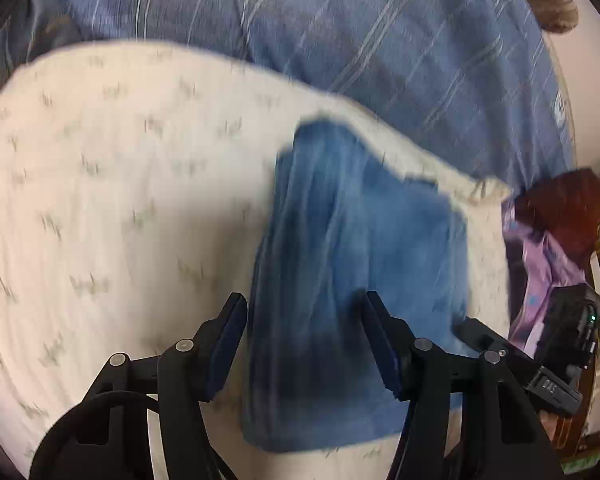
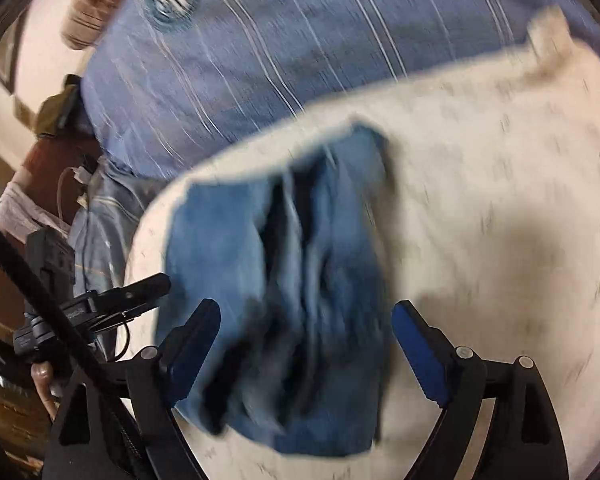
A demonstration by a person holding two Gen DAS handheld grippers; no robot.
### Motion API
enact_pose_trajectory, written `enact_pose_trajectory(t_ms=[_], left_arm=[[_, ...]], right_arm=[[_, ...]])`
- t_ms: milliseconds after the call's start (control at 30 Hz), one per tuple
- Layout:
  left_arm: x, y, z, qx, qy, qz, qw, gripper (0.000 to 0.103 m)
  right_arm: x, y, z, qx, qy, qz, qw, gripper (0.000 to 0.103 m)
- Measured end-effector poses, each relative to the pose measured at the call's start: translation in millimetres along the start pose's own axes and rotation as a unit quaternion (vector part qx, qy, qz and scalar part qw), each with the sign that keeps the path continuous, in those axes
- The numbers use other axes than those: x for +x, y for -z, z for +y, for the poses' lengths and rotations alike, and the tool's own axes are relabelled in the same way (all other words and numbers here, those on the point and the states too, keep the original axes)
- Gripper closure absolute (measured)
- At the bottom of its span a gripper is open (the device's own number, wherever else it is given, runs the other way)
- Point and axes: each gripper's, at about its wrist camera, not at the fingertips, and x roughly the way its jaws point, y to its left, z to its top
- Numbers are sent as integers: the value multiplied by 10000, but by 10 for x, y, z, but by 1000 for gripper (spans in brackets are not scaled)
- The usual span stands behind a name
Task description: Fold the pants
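The blue denim pants (image 1: pixel 352 264) lie bunched and folded on a cream patterned blanket (image 1: pixel 120 200). My left gripper (image 1: pixel 304 308) is open just above their near left part, empty. In the right wrist view the pants (image 2: pixel 292 292) lie rumpled with dark creases, and my right gripper (image 2: pixel 306 316) is open above their near end, empty. The left gripper also shows at the left edge of that view (image 2: pixel 140 288). Both views are motion-blurred.
A blue striped bedsheet (image 1: pixel 380 40) lies beyond the blanket (image 2: pixel 500 200). A purple and dark red cloth pile (image 1: pixel 548 232) sits at the right. A brown striped bolster (image 2: pixel 100 4) lies at the far corner. Bedside clutter (image 2: pixel 28 184) is at the left.
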Motion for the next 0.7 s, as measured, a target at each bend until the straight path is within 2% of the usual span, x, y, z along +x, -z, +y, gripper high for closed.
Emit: enact_pose_trajectory(t_ms=[67,100,133,200,300,367,400,467,533,567,633,700], left_arm=[[23,45,-6,5,13,-116,9999,51],[14,53,-50,126,-75,-196,9997,54],[9,58,-84,212,-119,-216,9995,60],[-61,73,-139,307,-74,-326,9990,71],[-105,131,-172,362,-121,-337,9987,83],[-103,154,-206,524,-229,-312,9979,86],[-85,163,-240,627,-315,-300,9971,86],[-84,157,-284,658,-379,-347,9965,85],[-94,161,-301,614,-346,-358,9969,80],[-101,176,-298,648,-357,-348,9967,77],[-159,238,-302,760,-374,-364,9957,64],[-313,374,-262,751,-310,-532,9953,60]], right_arm=[[93,114,-57,229,-185,139,9995,16],[106,137,-60,296,-215,120,9993,21],[96,134,-24,229,-131,93,9996,22],[64,123,75,-6,77,36,10000,37],[17,156,189,-310,332,-27,9990,47],[43,167,251,-502,416,-16,9979,60],[64,164,292,-615,477,-9,9970,62],[76,148,292,-708,509,5,9962,62],[67,140,223,-570,342,-31,9978,57],[62,136,179,-495,249,-11,9985,46],[9,155,143,-408,159,1,9990,40],[-150,257,152,-473,61,-210,9986,30]])
